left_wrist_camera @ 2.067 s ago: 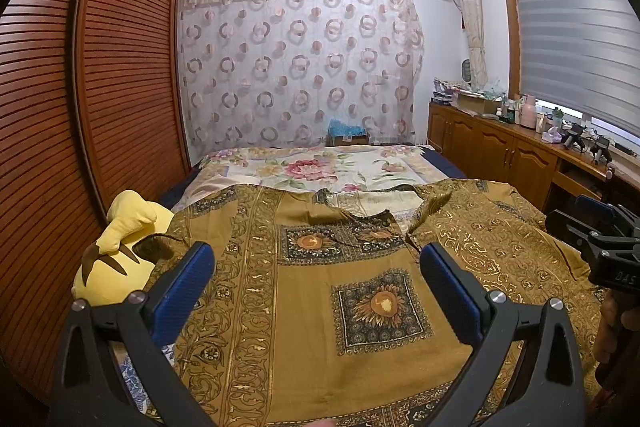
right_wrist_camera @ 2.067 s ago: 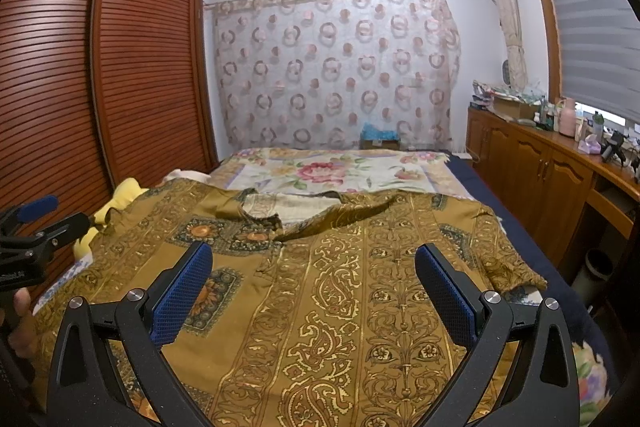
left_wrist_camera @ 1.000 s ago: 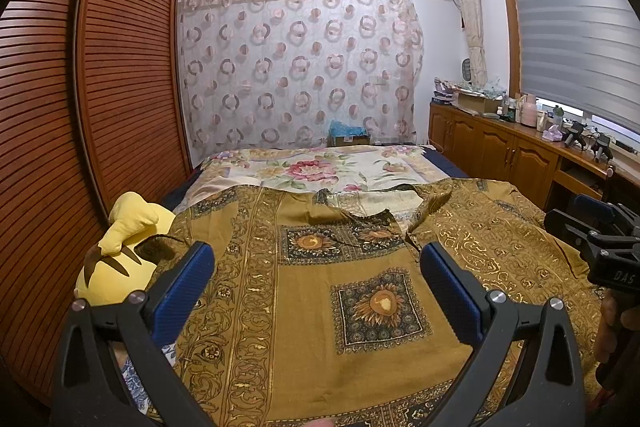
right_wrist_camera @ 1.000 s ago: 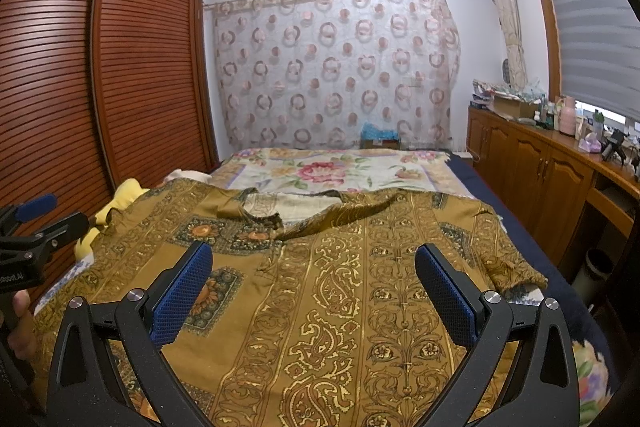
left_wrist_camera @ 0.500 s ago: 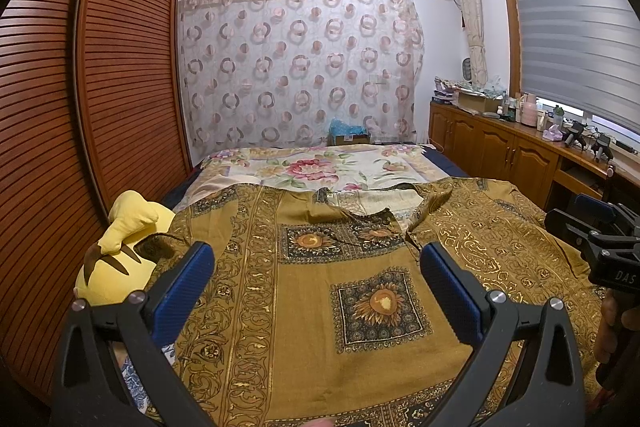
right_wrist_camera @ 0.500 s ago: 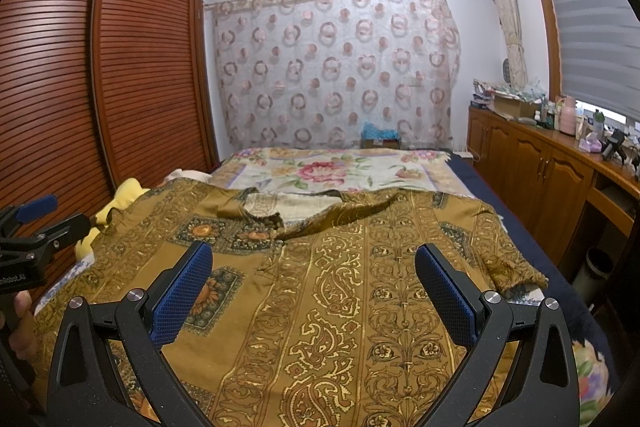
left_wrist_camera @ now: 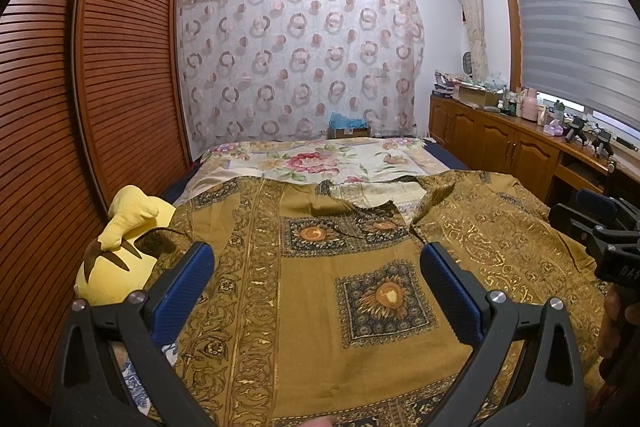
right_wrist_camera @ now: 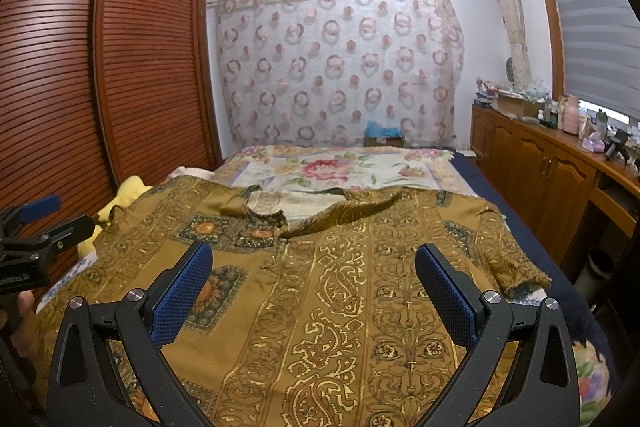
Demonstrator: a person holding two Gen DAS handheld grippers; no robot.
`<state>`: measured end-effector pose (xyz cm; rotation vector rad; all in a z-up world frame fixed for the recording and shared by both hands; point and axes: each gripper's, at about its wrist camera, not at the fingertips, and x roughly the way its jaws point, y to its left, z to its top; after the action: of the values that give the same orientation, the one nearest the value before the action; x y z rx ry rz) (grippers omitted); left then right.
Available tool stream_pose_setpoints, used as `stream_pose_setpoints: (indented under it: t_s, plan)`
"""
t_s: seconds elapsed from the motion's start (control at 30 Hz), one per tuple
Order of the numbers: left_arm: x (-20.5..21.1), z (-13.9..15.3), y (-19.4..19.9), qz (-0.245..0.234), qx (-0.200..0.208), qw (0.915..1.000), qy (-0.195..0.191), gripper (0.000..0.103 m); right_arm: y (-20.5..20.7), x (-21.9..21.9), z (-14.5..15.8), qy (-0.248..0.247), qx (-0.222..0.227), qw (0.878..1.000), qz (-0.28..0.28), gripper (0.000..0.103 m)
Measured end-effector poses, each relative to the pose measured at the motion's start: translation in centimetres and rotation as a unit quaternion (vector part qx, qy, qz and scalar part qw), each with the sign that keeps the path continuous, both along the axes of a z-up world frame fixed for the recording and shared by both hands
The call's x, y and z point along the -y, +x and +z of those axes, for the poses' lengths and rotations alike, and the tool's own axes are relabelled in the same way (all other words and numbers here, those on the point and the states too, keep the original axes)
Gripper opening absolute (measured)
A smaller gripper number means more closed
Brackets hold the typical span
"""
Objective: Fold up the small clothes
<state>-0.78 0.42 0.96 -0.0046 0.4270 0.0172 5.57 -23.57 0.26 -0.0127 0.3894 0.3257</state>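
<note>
A mustard-gold patterned shirt (left_wrist_camera: 312, 291) (right_wrist_camera: 340, 291) lies spread flat over the near half of the bed, collar toward the far end, one short sleeve (right_wrist_camera: 516, 267) reaching the right edge. My left gripper (left_wrist_camera: 316, 267) hovers open above the shirt's left half, nothing between its blue pads. Above the shirt's right half my right gripper (right_wrist_camera: 312, 263) is open too and holds nothing. Each gripper shows at the edge of the other's view: the right gripper (left_wrist_camera: 592, 227) and the left gripper (right_wrist_camera: 44, 223), held in a hand.
A yellow plush toy (left_wrist_camera: 120, 251) lies at the bed's left edge against the louvred wardrobe (left_wrist_camera: 80, 107). A floral sheet (left_wrist_camera: 320, 163) covers the far half. A wooden cabinet (right_wrist_camera: 552, 171) with bottles and clutter runs along the right wall under the window.
</note>
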Motion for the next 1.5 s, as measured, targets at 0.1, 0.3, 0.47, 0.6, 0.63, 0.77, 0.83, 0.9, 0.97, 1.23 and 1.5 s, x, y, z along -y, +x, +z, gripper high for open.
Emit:
stream_pose_setpoints:
  t_s: [0.1, 0.3, 0.47, 0.6, 0.63, 0.77, 0.83, 0.9, 0.97, 1.23, 1.5]
  plan:
    - [-0.5, -0.5, 0.1, 0.003, -0.009, 1.0000, 0.001, 0.103, 0.6, -0.1, 0.0, -0.002, -0.001, 1.000, 0.007, 0.103]
    - [-1.8, -1.5, 0.1, 0.011, -0.026, 0.9996, 0.002, 0.103, 0.5, -1.2, -0.3, -0.008, -0.003, 1.000, 0.020, 0.103]
    - [-3.4, -2.6, 0.5, 0.018, -0.045, 0.9987, 0.010, 0.103, 1.1, -2.2, -0.8, -0.014, -0.013, 0.999, 0.036, 0.103]
    - [-5.1, -3.7, 1.0, 0.006, -0.064, 0.9979, 0.002, 0.103, 1.7, -3.4, -1.3, -0.021, -0.020, 0.998, 0.053, 0.103]
    - [-5.5, -3.9, 1.0, 0.004, -0.067, 0.9977, 0.000, 0.103, 1.8, -3.6, -1.3, -0.021, -0.022, 0.998, 0.056, 0.103]
    - [-7.1, -4.9, 1.4, 0.010, -0.082, 0.9966, 0.002, 0.103, 2.3, -4.7, -1.6, -0.026, -0.030, 0.997, 0.072, 0.103]
    - [-8.1, -5.3, 1.6, 0.008, -0.089, 0.9960, -0.003, 0.103, 2.5, -5.2, -1.6, -0.031, -0.031, 0.996, 0.079, 0.103]
    - [-9.0, -5.6, 1.9, 0.009, -0.097, 0.9952, -0.005, 0.103, 2.8, -5.7, -1.8, -0.036, -0.034, 0.995, 0.085, 0.103]
    - [-10.0, -5.9, 2.1, 0.008, -0.105, 0.9944, -0.008, 0.103, 3.2, -6.3, -2.0, -0.040, -0.040, 0.994, 0.092, 0.103]
    - [-14.5, -6.7, 3.1, 0.012, -0.122, 0.9923, -0.014, 0.096, 4.5, -8.6, -3.1, -0.056, -0.062, 0.988, 0.128, 0.103]
    - [-18.3, -7.7, 5.7, 0.009, -0.162, 0.9862, -0.035, 0.067, 5.6, -10.8, -4.5, -0.063, -0.099, 0.978, 0.171, 0.103]
